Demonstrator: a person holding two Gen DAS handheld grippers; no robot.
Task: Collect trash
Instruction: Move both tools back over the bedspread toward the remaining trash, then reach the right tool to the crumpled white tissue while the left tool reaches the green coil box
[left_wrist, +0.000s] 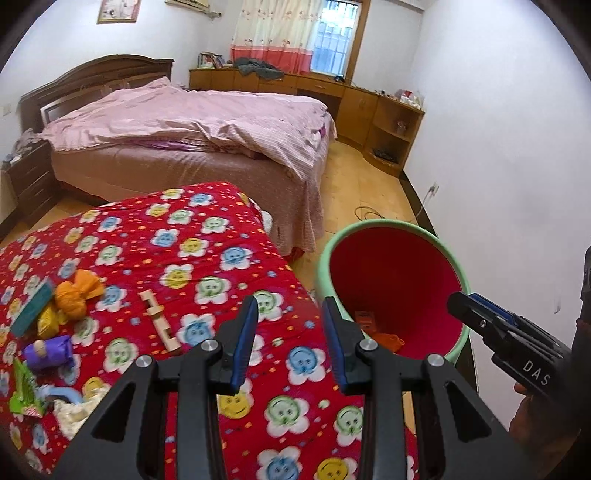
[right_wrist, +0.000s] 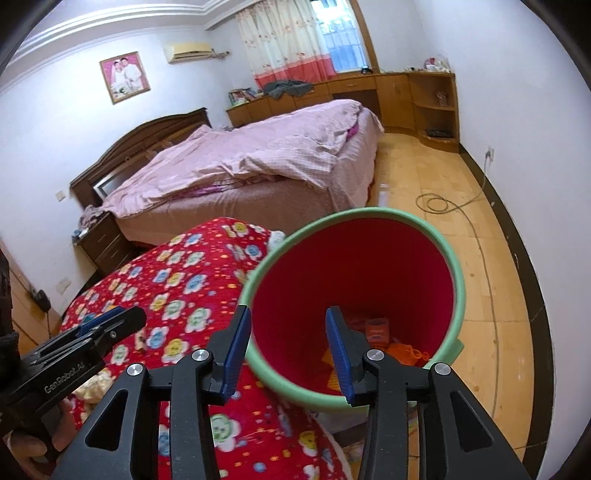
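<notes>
Both claws spread wide and empty: the left gripper (left_wrist: 290, 339) hangs over the red flowered quilt (left_wrist: 207, 258), the right gripper (right_wrist: 288, 350) over the mouth of the round bin (right_wrist: 456, 280), smooth green rim, glossy red inside, orange wrappers (right_wrist: 376, 326) at its bottom. The bin stands upright, mouth up, on the wood floor (right_wrist: 424, 173) just beside the quilt. Left on the soft quilt lie crumpled orange, yellow and purple scraps (left_wrist: 55, 321) and a pale wooden strip (left_wrist: 159, 321), long axis pointing away; beyond, a pink-covered bed (left_wrist: 192, 122).
</notes>
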